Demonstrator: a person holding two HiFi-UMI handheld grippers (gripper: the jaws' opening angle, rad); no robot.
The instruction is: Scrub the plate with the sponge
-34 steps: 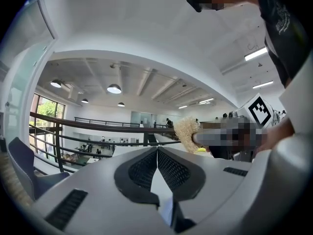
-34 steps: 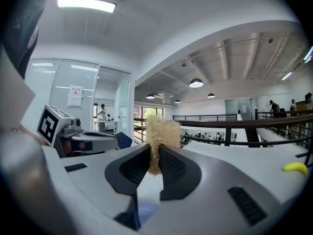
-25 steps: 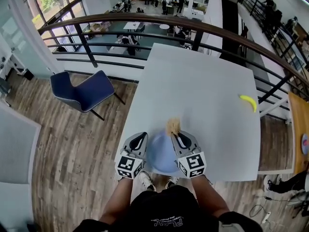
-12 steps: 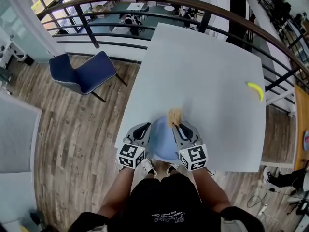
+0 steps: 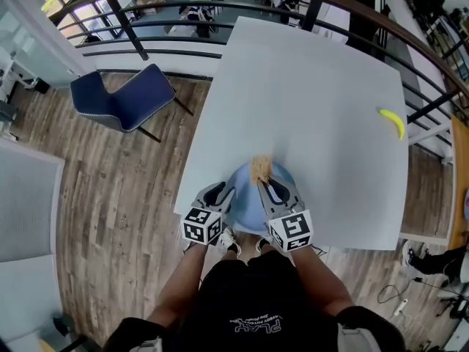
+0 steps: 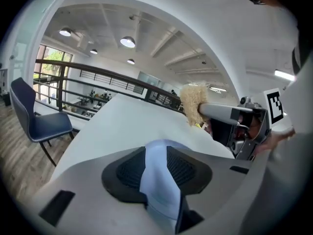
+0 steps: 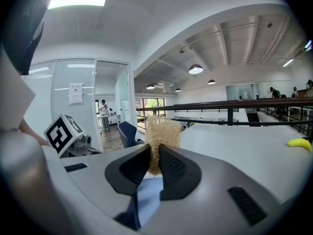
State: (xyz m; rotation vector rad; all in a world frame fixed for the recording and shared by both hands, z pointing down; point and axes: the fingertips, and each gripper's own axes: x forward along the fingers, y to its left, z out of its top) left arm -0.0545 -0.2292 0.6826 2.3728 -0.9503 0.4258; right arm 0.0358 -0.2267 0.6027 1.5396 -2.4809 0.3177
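Observation:
A pale blue plate rests at the near edge of the white table. My left gripper is at the plate's left rim. Its jaws have just been opening, and in the left gripper view the plate shows in the gap between the spread pads of the left gripper. My right gripper is shut on a tan fibrous sponge, held over the plate's far side. In the right gripper view the sponge sticks up from the closed pads of the right gripper.
A yellow banana lies at the table's right edge. A blue chair stands on the wooden floor to the left. A dark railing runs behind the table. The person's legs and shoes are just below the near table edge.
Both grippers, the plate and the sponge have sunk toward the table's near edge. The left gripper dropped farther and rolled a little.

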